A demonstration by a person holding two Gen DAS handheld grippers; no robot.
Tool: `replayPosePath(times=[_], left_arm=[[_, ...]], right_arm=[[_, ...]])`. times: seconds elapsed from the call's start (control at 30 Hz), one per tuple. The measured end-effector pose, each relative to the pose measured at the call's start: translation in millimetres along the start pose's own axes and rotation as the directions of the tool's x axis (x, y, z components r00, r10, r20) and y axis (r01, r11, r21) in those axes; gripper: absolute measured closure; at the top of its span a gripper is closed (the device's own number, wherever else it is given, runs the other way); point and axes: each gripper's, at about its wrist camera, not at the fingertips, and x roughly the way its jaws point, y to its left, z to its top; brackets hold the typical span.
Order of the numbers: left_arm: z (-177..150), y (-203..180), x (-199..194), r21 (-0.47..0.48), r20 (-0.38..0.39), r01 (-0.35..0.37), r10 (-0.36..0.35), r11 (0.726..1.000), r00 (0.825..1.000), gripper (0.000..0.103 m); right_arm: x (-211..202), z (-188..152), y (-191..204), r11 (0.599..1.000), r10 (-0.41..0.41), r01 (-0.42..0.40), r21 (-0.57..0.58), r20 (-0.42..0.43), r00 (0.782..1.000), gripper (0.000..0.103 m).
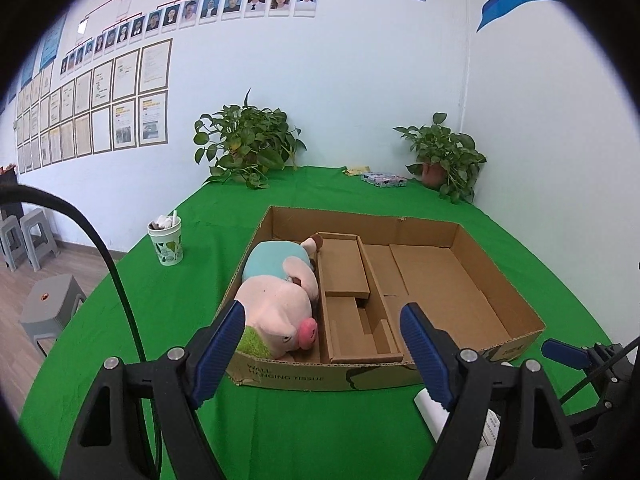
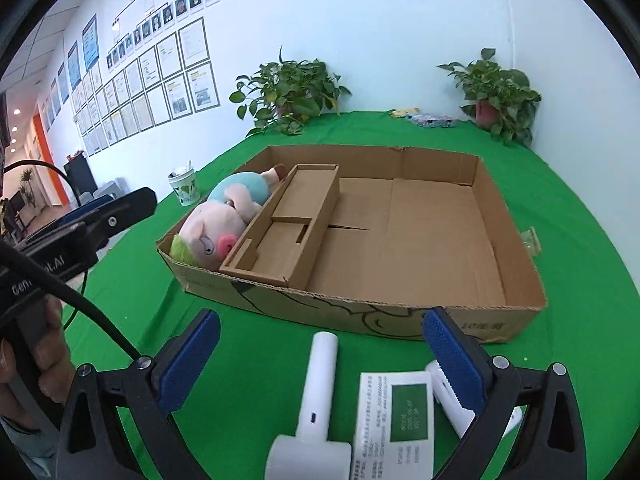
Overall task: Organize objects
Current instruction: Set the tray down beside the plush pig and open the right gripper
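Observation:
A shallow cardboard box lies on the green table. A pink pig plush lies in its left compartment beside a cardboard insert. My left gripper is open and empty, just before the box's front wall near the plush. My right gripper is open and empty, above a white handheld device, a white-and-green small box and another white item on the cloth in front of the cardboard box.
A paper cup stands left of the box. Two potted plants and a small patterned pack sit at the table's back. Grey stools stand on the floor at left.

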Motion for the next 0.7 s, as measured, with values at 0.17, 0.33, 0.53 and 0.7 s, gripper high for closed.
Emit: replayPosePath(times=[0.17,0.33,0.53,0.7], left_arm=[[-9.5,-8.2,-14.6,0.021,0.013,0.017,-0.017,1.0,1.0,0.023],[-23.7,-18.9,-22.1,0.023,-0.002,0.051,-0.051,0.998,0.999,0.023],[-36.4,-30.2,-24.8,0.031,-0.035,0.08,-0.079,0.996,0.996,0.023],[-41.5,-39.6,-26.3,0.044,-0.051,0.107,-0.105,0.993,0.993,0.023]], right_arm=[[-6.6,-11.0,-3.9,1.0,-0.014,0.014,-0.007,-0.009,1.0,0.001],[-21.2,-22.8,-3.1,1.0,-0.006,0.006,-0.014,0.023,1.0,0.004],[-36.8,-32.0,-10.5,0.999,-0.04,0.04,-0.005,0.037,0.999,0.047],[-48.1,-38.6,-15.7,1.0,-0.016,0.016,0.002,0.059,0.998,0.017]])
